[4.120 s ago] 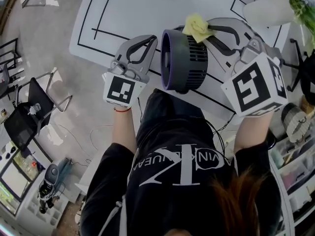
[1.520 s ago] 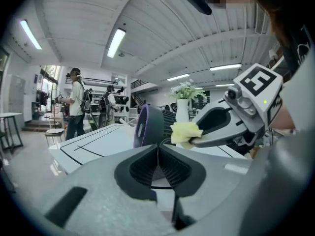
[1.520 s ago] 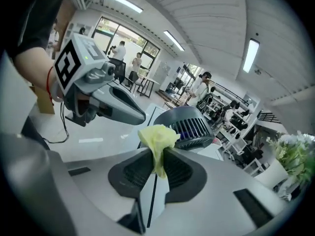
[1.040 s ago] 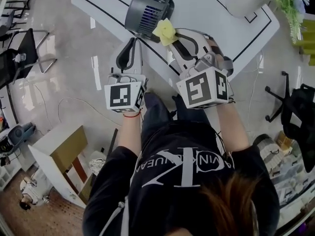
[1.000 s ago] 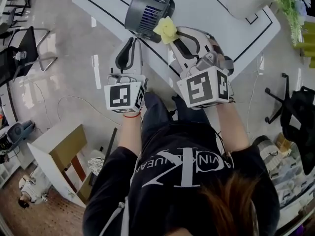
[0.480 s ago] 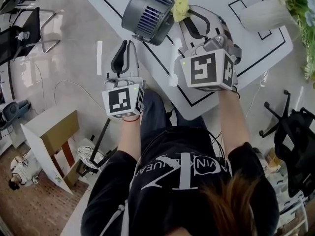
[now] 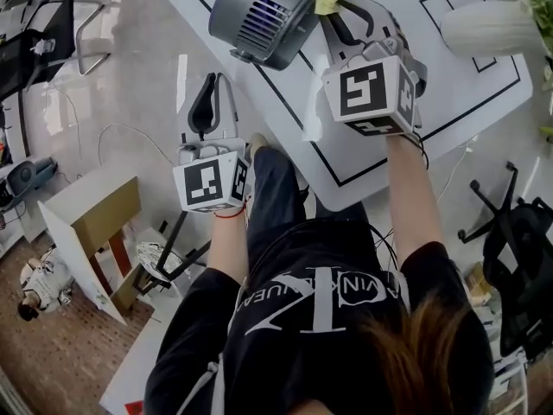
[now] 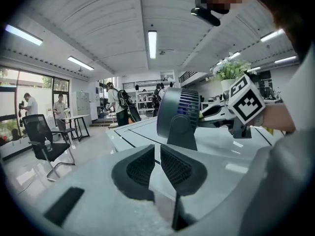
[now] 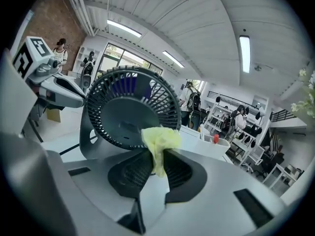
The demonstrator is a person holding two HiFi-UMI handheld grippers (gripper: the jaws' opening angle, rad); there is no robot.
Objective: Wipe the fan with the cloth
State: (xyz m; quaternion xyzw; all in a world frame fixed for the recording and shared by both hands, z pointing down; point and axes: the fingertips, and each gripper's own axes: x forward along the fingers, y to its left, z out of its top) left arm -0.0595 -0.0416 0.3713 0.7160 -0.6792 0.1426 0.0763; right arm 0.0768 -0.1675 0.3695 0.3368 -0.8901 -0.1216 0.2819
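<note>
One white bench (image 7: pixel 449 85) carries the dark fan (image 7: pixel 259 11), which stands upright near the bench's edge. Our left gripper (image 8: pixel 157 151) hangs beside the bench, apart from the fan. Its jaws have just been closing and stand a narrow gap apart, with nothing between them. Our right gripper (image 9: pixel 158 162), at the fan's grille, pinches the yellow cloth (image 9: pixel 160 137). We cannot tell whether the cloth touches the grille.

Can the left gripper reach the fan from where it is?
Probably yes: the left gripper, jaws empty, barely apart and just closing a little, faces the fan with nothing between them.
</note>
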